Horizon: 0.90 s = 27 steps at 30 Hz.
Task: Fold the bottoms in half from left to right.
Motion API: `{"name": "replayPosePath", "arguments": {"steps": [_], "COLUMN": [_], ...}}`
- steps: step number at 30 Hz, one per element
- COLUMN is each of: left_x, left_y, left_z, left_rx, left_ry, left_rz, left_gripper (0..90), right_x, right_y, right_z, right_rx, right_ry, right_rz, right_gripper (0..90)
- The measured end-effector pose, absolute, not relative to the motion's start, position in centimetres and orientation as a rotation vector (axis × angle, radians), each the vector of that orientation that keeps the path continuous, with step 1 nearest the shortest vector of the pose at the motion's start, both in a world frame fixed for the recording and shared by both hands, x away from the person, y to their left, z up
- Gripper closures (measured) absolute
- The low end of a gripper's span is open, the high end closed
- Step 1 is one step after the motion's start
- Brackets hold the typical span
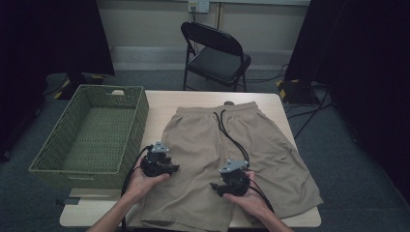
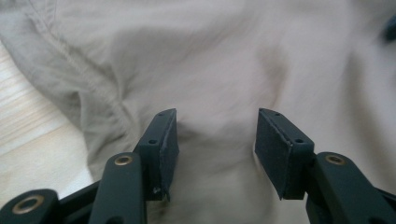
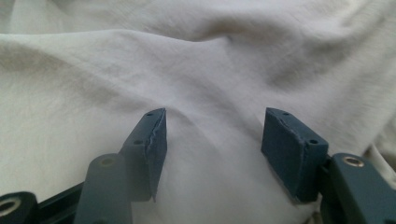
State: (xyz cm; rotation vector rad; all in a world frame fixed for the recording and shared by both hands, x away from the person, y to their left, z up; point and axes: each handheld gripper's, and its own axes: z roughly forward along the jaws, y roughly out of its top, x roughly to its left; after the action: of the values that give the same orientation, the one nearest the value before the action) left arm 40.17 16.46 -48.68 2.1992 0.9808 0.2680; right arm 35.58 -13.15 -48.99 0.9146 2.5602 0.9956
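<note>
Wooden table under khaki shorts, both grippers' jaws apart above cloth (left gripper, right gripper).

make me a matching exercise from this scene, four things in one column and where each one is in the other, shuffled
Things:
1. shorts
2. basket
3. folding chair
4. drawstring

Places:
A. on the floor beyond the far edge of the table
B. spread flat across the table top
C. at the left end of the table, green and woven
D. trailing from the waistband down over the beige cloth

Pairs: 1-B, 2-C, 3-A, 4-D
</note>
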Motion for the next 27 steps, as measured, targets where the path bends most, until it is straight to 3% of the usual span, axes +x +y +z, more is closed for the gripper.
{"name": "replayPosePath", "arguments": {"steps": [11, 17, 21, 27], "left_x": [40.2, 40.2, 40.3, 40.3], "left_y": [16.9, 16.5, 16.3, 16.4], "left_z": [-48.4, -48.7, -48.8, -48.8], "left_rx": [2.161, 2.208, 2.207, 2.204], "left_ry": [0.992, 0.961, 0.946, 0.946], "left_rz": [0.272, 0.272, 0.289, 0.28], "left_gripper": [47.5, 53.7, 55.0, 55.6], "right_x": [34.2, 33.9, 33.5, 31.6], "right_y": [-16.5, -17.0, -14.4, -6.3], "right_z": [-48.8, -48.0, -46.0, -45.6], "right_rx": [0.878, 0.929, 0.895, 0.685], "right_ry": [2.599, 2.579, 2.554, 2.699], "right_rz": [0.979, 0.969, 1.138, 1.252], "right_gripper": [40.2, 38.2, 39.8, 49.4]}}
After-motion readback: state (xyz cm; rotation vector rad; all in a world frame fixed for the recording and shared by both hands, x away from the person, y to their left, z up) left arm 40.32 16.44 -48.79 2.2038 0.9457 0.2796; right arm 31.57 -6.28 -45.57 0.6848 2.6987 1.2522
